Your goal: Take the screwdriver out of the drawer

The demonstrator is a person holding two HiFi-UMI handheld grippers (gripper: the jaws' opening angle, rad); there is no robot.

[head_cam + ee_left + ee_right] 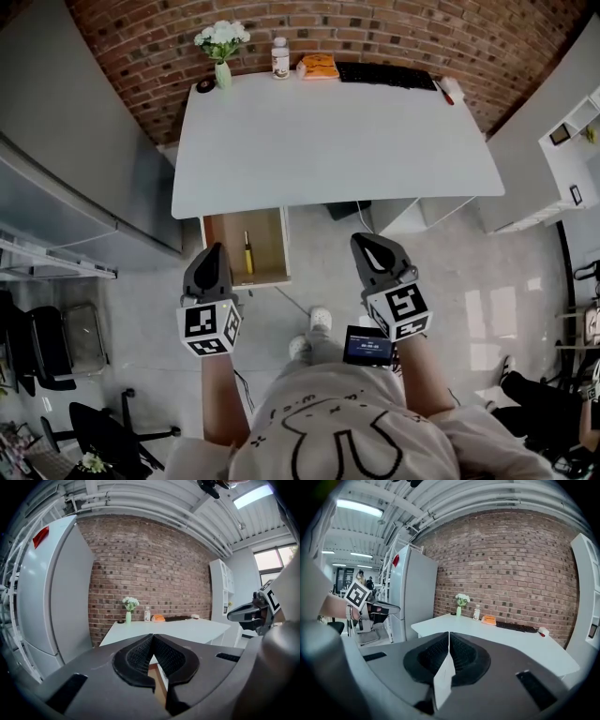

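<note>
Left gripper, right gripper closed, empty; screwdriver mid drawer looks light, stiff; we'd pinch its yellow handle.

White desk stands against a brick wall. Along its far edge: vase of white flowers, white bottle, orange item, black keyboard. Its open drawer at front left holds a yellow-handled screwdriver.

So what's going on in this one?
A person stands facing a white table, holding a gripper in each hand. The drawer under the table's left side is open, with a yellow-handled screwdriver lying inside. The left gripper and right gripper are both shut and empty, held short of the drawer. Nothing has been picked up yet.
</note>
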